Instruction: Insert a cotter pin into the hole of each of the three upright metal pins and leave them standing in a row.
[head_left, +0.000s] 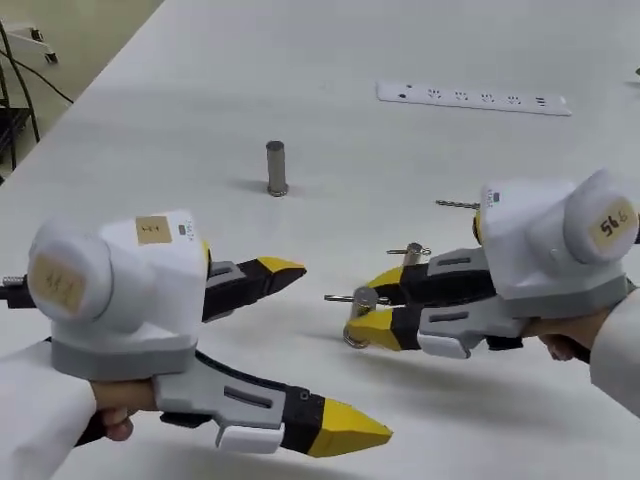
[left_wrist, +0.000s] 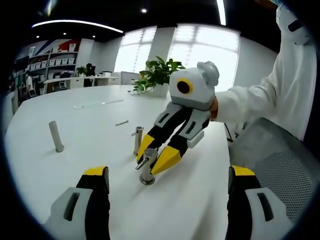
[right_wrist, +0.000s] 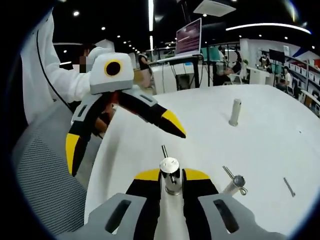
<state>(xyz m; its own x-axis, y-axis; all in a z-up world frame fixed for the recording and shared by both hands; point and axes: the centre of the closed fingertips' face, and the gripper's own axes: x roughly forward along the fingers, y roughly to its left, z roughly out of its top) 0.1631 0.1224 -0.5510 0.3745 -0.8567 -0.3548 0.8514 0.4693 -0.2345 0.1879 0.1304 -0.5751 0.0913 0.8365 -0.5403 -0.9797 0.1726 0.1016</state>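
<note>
My right gripper (head_left: 365, 304) is shut on a short metal pin (head_left: 362, 298) whose base sits on the white table (head_left: 200, 90); a cotter pin (head_left: 335, 297) sticks out through its top. In the right gripper view the same metal pin (right_wrist: 171, 176) stands between the jaws. Just behind is a second pin (head_left: 412, 253) with a cotter pin through it. A third, bare pin (head_left: 276, 167) stands upright farther back. A loose cotter pin (head_left: 458, 204) lies on the table. My left gripper (head_left: 338, 350) hangs open to the left of the held pin, holding nothing.
A white power strip (head_left: 473, 98) lies at the far right of the table. The table's left edge (head_left: 60, 110) runs along a floor with cables. A chair seat (right_wrist: 45, 170) and a person's white sleeve (left_wrist: 260, 100) are beside the table.
</note>
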